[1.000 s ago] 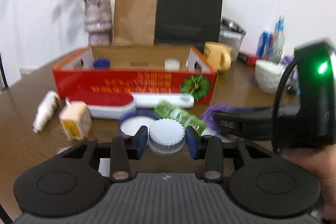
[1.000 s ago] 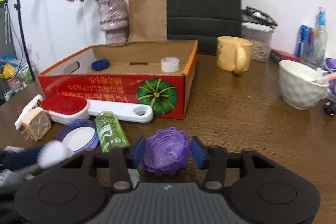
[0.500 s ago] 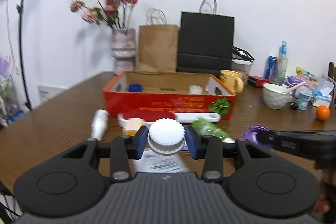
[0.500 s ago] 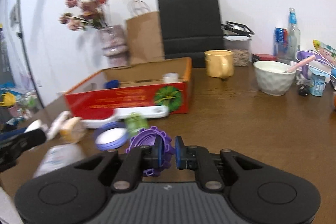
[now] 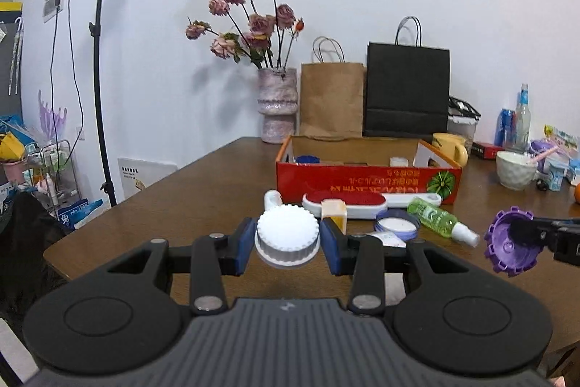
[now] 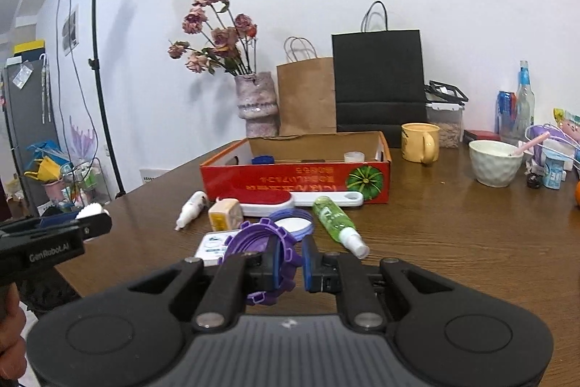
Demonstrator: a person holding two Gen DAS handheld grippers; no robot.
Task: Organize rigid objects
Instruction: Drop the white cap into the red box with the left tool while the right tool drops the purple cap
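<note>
Table [image 5: 203, 180] w/ clutter, both grippers up over the near edge. Left gripper [image 5: 288, 243] has its blue pads pressed on a white ribbed cap [image 5: 288, 236], one pad each side, cap flat side up & clear of the wood. Right gripper [image 6: 290, 265] is nearly squeezed together, pinching the rim of a purple toothed lid [image 6: 261, 242]; the lid hangs tilted off to the left of the fingers, open side up. In the left wrist view that same lid shows at far right, held in the air on edge.

Further back: red cardboard box [image 6: 295, 178] w/ a pumpkin print, open top, a blue cap [image 6: 264, 159] at its left end & a small white cap [image 6: 353, 156] toward its right end. Just in front of the box: red-topped brush w/ white handle [image 6: 290, 198], yellow cube-ish block [image 6: 225, 213], small white bottle [image 6: 190, 207] lying down at left, blue-rimmed lid [image 6: 291, 223], green spray bottle [image 6: 335, 223] lying nozzle toward us, and a white packet [image 6: 214, 247] partly hidden behind the purple lid.

Right side: yellow mug [image 6: 420, 142], white bowl [image 6: 494, 162]. Far edge by the wall: vase of dried roses [image 6: 257, 104], brown bag [image 6: 306, 95], black bag [image 6: 378, 78].
</note>
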